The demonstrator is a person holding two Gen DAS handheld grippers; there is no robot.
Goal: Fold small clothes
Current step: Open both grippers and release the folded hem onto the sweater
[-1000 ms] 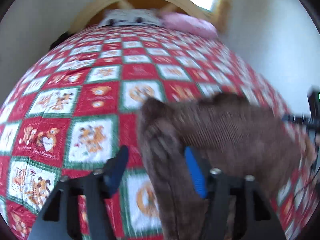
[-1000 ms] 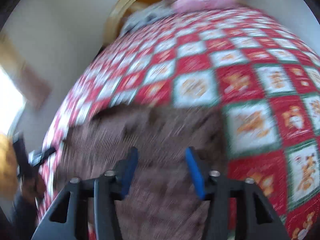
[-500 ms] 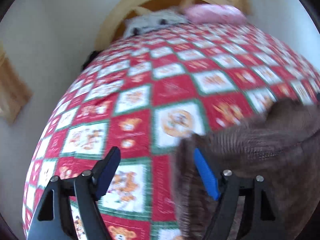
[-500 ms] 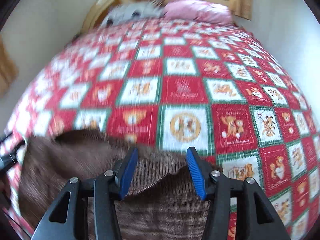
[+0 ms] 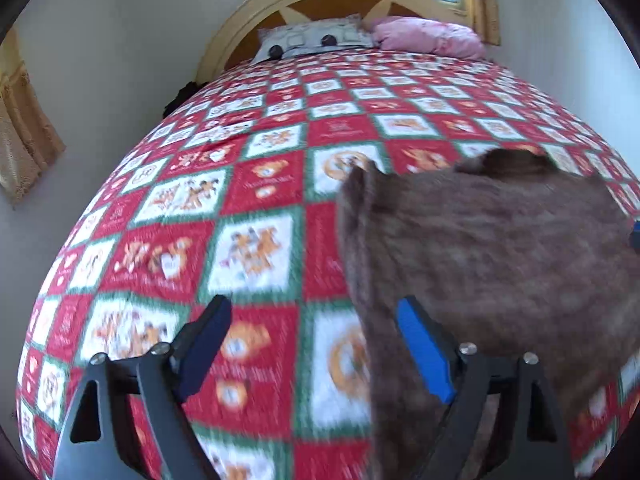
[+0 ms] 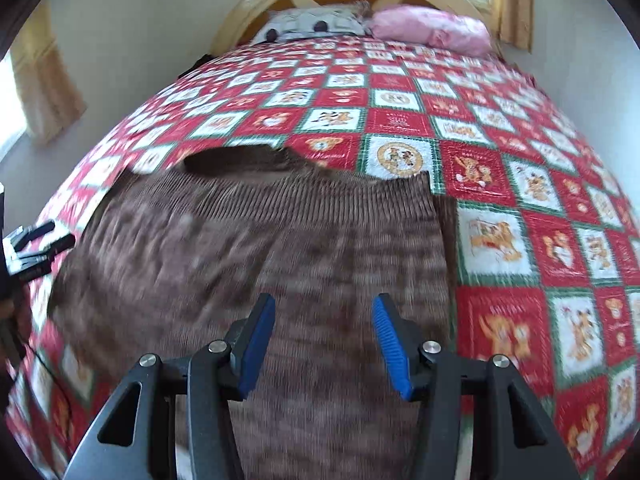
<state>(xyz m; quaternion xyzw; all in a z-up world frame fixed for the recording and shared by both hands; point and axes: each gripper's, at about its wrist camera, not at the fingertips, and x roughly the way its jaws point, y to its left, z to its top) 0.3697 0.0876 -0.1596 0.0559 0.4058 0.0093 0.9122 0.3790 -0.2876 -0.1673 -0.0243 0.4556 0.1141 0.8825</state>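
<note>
Left gripper (image 5: 310, 350) opening wide over the quilt (image 5: 256, 184), pads pressing on nothing; left edge of the brown sweater (image 5: 488, 248) running between the jaws, close by the right pad. Flat, bare quilt ahead and to the left, up to the pillows (image 5: 316, 38). Right gripper (image 6: 324, 340) half spread above the sweater (image 6: 248, 248), pinching nothing; ribbed edge ahead, side edge just right, open quilt beyond both.

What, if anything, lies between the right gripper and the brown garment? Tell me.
Nothing visible. The right gripper hangs open directly over the brown garment, which lies spread on the quilt; only bare knit shows between its fingers.
</note>
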